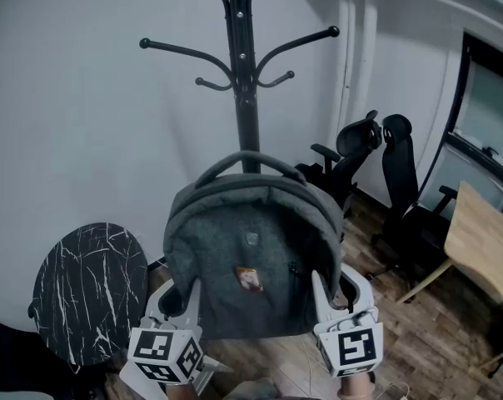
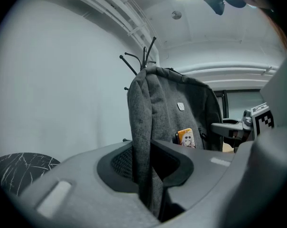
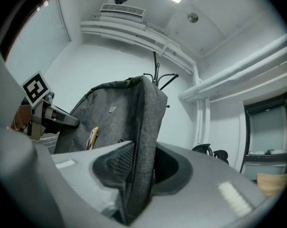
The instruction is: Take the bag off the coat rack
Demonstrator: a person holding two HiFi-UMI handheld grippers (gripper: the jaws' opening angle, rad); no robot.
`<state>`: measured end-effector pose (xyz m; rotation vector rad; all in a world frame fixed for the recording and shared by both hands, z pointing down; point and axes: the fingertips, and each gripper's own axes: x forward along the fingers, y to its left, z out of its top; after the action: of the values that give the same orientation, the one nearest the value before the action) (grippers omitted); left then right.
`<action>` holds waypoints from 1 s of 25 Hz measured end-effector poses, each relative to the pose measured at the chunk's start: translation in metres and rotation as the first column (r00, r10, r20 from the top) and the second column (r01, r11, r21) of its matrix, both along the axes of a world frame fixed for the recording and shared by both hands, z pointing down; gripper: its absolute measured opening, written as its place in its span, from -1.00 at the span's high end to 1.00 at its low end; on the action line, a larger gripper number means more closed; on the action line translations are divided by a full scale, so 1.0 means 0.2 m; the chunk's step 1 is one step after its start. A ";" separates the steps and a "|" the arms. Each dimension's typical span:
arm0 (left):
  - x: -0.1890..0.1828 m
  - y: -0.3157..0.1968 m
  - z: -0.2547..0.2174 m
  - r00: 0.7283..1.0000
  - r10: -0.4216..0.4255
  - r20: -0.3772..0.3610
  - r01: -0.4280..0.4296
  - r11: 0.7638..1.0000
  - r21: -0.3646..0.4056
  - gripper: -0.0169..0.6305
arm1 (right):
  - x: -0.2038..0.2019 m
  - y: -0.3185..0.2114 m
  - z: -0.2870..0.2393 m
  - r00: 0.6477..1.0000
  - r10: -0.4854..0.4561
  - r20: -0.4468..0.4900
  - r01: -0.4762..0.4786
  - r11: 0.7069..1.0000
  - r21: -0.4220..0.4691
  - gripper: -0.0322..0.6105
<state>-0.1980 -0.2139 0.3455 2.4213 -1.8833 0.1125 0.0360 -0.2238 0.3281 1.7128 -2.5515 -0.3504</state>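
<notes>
Because each hand-held gripper is clamped on a side of the bag [image 1: 251, 252], the bag's weight is judged to rest on the grippers, not on the coat rack [image 1: 245, 73].

1. Left hand-held gripper [image 1: 189, 294]: jaws closed on a fold of grey fabric at the bag's 8 o'clock edge. The left gripper view shows the fabric pinched between the pads.
2. Right hand-held gripper [image 1: 318, 288]: jaws closed on the matching fold at the 4 o'clock edge, confirmed in the right gripper view.
3. Bag position: upright, front face toward the person, in front of the rack pole at 12 o'clock. Its top handle [image 1: 243, 158] lies below the hooks and loops over none of them.

Progress: unhooking appears complete. What remains is to draw the bag clear of the pole and set it down. A round marble surface [image 1: 89, 290] stands at 8 o'clock; office chairs [image 1: 393, 182] stand at 3 o'clock.
</notes>
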 end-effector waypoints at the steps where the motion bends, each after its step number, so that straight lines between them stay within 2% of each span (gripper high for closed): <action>1: 0.01 0.02 0.00 1.000 0.001 0.001 -0.001 1.000 -0.001 0.70 | 0.01 0.02 0.00 1.000 -0.001 0.002 0.001 1.000 -0.001 0.58; 25: 0.28 0.53 0.01 1.000 -0.013 0.019 0.013 1.000 0.002 0.70 | 0.28 0.49 0.04 0.999 -0.017 0.032 0.017 1.000 0.003 0.58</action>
<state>-0.1423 -0.1079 0.3485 2.4168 -1.9079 0.1331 0.0919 -0.1253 0.3359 1.7130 -2.5905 -0.3307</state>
